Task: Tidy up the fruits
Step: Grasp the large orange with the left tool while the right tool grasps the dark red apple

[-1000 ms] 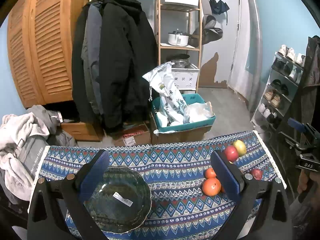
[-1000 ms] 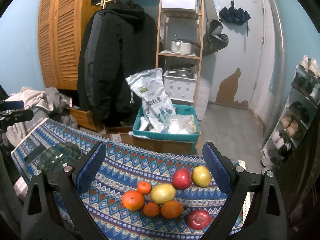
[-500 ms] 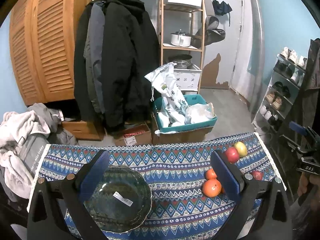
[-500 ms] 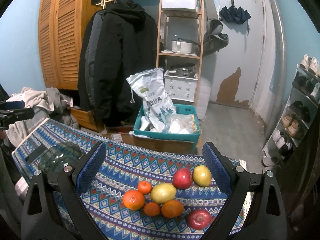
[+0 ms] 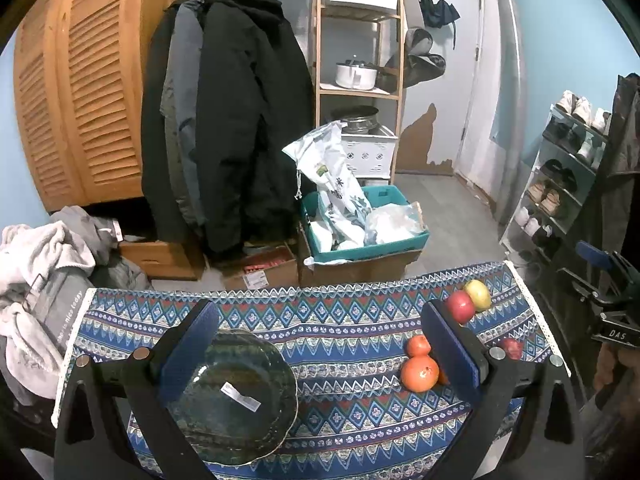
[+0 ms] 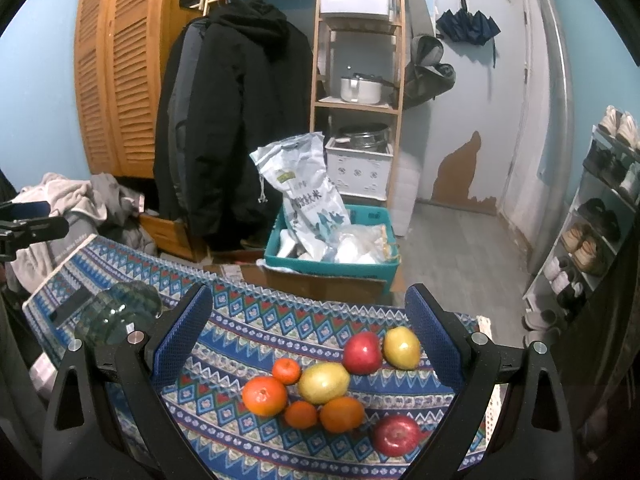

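Observation:
A dark green glass bowl [image 5: 236, 396] sits on the patterned blue tablecloth [image 5: 344, 320], low between my left gripper's fingers. My left gripper [image 5: 320, 344] is open and empty above the table. Fruit lies in a cluster on the right: several oranges [image 6: 264, 395], a yellow apple [image 6: 323, 382], a red apple [image 6: 362, 352], a yellow-red apple [image 6: 401, 347] and a red apple [image 6: 397, 434] at the front. My right gripper [image 6: 308, 332] is open and empty, hovering over this cluster. The bowl also shows in the right wrist view [image 6: 120, 314], far left.
Beyond the table's far edge stand a teal bin [image 6: 332, 258] with bags on cardboard boxes, hanging coats [image 5: 228, 120], a wooden shelf [image 6: 356, 40] and a shoe rack [image 6: 600, 216]. A pile of clothes [image 5: 36, 264] lies left of the table.
Both views shift only slightly; the left gripper has drifted a little. The fruit and bowl have not moved and both grippers stay open.

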Available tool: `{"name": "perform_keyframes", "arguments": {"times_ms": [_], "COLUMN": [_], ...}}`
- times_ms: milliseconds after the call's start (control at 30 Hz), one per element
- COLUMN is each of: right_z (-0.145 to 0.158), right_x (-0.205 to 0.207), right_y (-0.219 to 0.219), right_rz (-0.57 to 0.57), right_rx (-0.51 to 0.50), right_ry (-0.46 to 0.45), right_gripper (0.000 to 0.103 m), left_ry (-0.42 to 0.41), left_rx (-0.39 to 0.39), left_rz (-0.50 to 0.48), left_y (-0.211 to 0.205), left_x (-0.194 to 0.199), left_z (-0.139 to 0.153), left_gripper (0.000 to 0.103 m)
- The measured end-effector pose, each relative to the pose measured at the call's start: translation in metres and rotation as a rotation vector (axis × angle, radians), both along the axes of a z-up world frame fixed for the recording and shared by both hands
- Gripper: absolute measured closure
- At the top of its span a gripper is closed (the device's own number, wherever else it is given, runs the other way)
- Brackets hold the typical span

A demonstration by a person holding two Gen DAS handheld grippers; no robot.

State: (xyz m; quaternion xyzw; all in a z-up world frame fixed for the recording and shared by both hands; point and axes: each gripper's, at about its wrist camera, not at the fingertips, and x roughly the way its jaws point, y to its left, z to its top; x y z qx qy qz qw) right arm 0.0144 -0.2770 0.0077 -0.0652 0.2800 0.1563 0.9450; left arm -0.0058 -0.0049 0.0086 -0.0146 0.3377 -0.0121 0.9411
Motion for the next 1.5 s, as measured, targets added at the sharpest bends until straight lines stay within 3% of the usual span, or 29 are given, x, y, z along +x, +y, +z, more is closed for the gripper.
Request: {"name": "perform_keyframes", "arguments": {"times_ms": [200,700,933,1500], "right_z": [-0.010,-0.062,-0.102,-0.186], "right_x": [0.005,0.033,0.045,0.062], "right_y": [-0.007,-0.055,-0.080,-0.120], "right_rz": [-0.009,-0.136,-0.209,-0.276], "right_rx": [-0.007,-0.032,-0.062,-0.101], "right_ry": [0.031,0.221,0.339,0.578], "right_gripper": [0.008,0.008,0.008,0.008], "left_ry": [0.011,0.200,0.261,0.432], "left_rx": [0.012,0.055,0.104,0.085], "left_rz": [-0.015,-0.139,-0.179,-0.259], "left_y": [-0.009,-0.058,-0.083,-0.129], "left_x": [0.003,0.030,0.042,0.084], "left_z": [-0.007,-0.074,-0.109,-0.185], "left_gripper": [0.001,0.001,0.001,0.001]}}
